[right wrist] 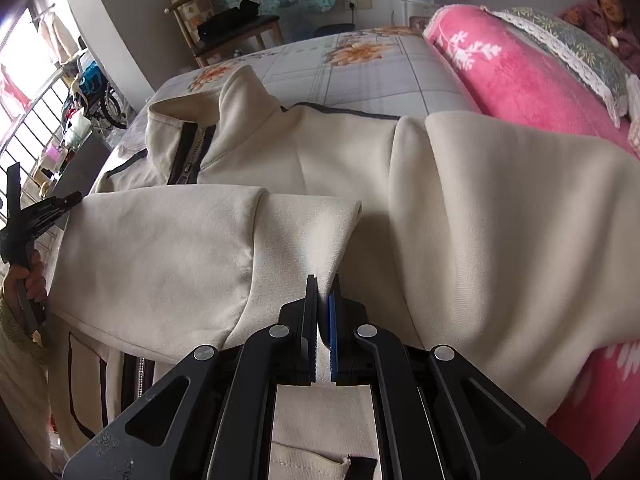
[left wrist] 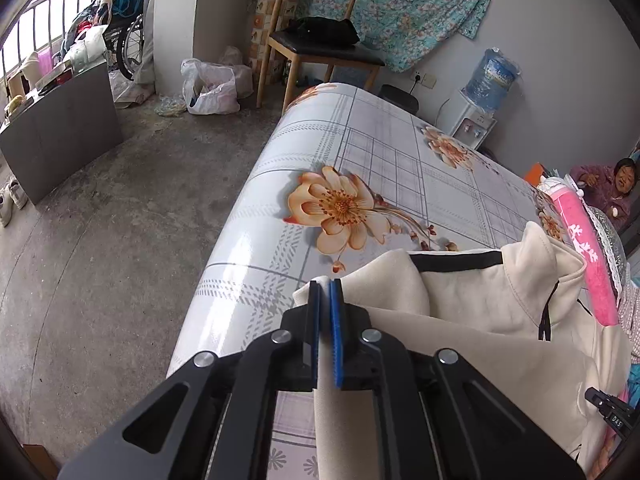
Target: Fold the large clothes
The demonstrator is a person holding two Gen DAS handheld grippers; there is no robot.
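A bed (left wrist: 400, 160) spread with a pale grey checked sheet printed with orange flowers fills the middle of the left wrist view; its near-left edge curves down to a bare, stained concrete floor (left wrist: 120, 240) that lies open toward the left and lower left of the frame. In the upper middle stands a wooden chair (left wrist: 316, 40) with a black bag on its seat, before a turquoise floral cloth (left wrist: 400, 8) hung on the wall; a water dispenser (left wrist: 476, 120) with a blue bottle stands at the upper right, a wheelchair (left wrist: 128, 44) by a railing at the upper left; a white plastic bag (left wrist: 208, 88) sits on the floor. A seated person (left wrist: 612, 188) shows at the right edge. Small letters on a black part at the lower right perhaps read "DAS"; they are too small to be sure. The cream zip jacket (right wrist: 440, 200) lies across the bed, its collar toward the upper left of the right wrist view, against a pink blanket (right wrist: 512, 76). The left gripper (left wrist: 325, 286) is clamped on a fold of the jacket's fabric at the bed's near edge; the right gripper (right wrist: 323, 284) pinches a raised peak of the same cloth.
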